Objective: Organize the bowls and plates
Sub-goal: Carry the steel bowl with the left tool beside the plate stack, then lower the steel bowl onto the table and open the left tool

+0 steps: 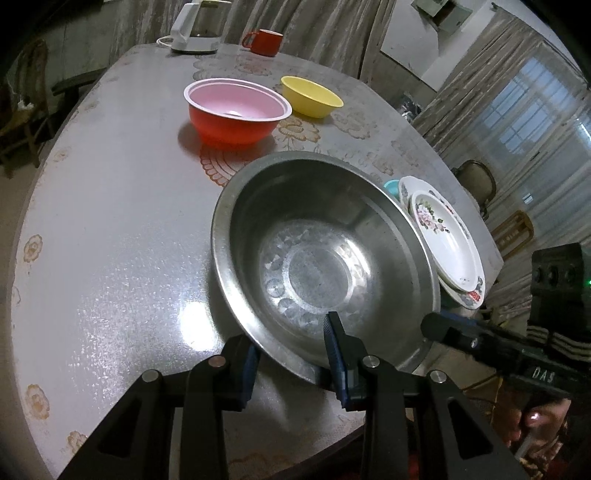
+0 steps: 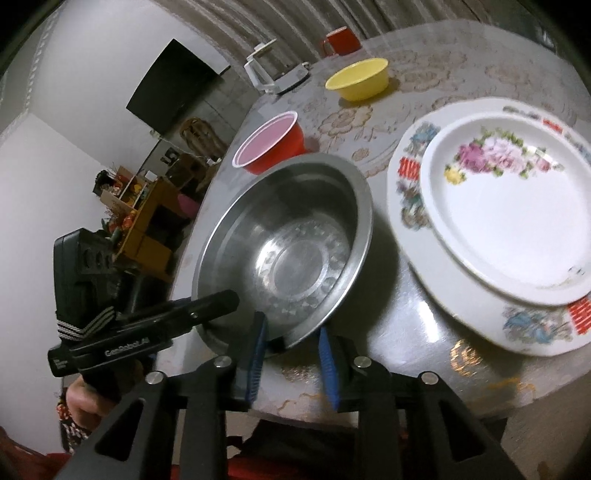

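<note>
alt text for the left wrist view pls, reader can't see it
The left hand-held gripper straddles the near rim of a steel bowl on a round table, with the right hand-held gripper at the bowl's right edge. Two stacked floral plates lie just right of it. Farther back stand a red bowl, a yellow bowl, a red mug and a kettle.

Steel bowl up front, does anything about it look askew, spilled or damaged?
Nothing spilled or damaged. The steel bowl is empty, close to the table's front edge, its near rim between the fingers of the left gripper and right gripper; possibly slightly tipped.
</note>
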Demonstrator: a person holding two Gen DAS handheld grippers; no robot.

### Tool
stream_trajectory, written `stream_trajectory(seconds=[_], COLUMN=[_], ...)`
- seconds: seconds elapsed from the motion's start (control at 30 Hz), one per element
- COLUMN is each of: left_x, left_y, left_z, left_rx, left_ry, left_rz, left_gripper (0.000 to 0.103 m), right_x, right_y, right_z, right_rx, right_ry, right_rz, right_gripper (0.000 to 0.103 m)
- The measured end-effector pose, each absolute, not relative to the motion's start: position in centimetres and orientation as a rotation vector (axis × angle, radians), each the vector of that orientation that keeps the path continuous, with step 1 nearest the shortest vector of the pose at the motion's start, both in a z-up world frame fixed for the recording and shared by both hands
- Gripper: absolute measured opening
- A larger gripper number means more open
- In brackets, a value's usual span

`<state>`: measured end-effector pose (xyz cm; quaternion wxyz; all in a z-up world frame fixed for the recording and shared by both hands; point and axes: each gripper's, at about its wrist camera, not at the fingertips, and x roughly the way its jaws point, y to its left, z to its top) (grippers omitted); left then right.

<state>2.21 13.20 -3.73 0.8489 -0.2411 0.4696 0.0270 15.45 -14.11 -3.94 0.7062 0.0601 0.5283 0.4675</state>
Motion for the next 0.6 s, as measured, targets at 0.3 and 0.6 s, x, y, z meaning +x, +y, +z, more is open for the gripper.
stream_trajectory(seconds=[0.3, 0.6], left_x=[2.0, 1.5], left_y=[13.4, 15.0], left_z=[-3.4, -2.4], left_rx=[-0.527, -0.536], left_ry=[0.993, 0.979], left_rz=[0.041, 0.075], left_gripper=[0.033, 0.037], right_x=[16.7, 17.3], right_y=[-15.8, -16.6], right_z=[-2.7, -2.0], right_rx=[0.103, 0.116], right_ry=[1.083, 1.069], right_rz=[0.963, 0.953], right_gripper=[0.032, 0.032])
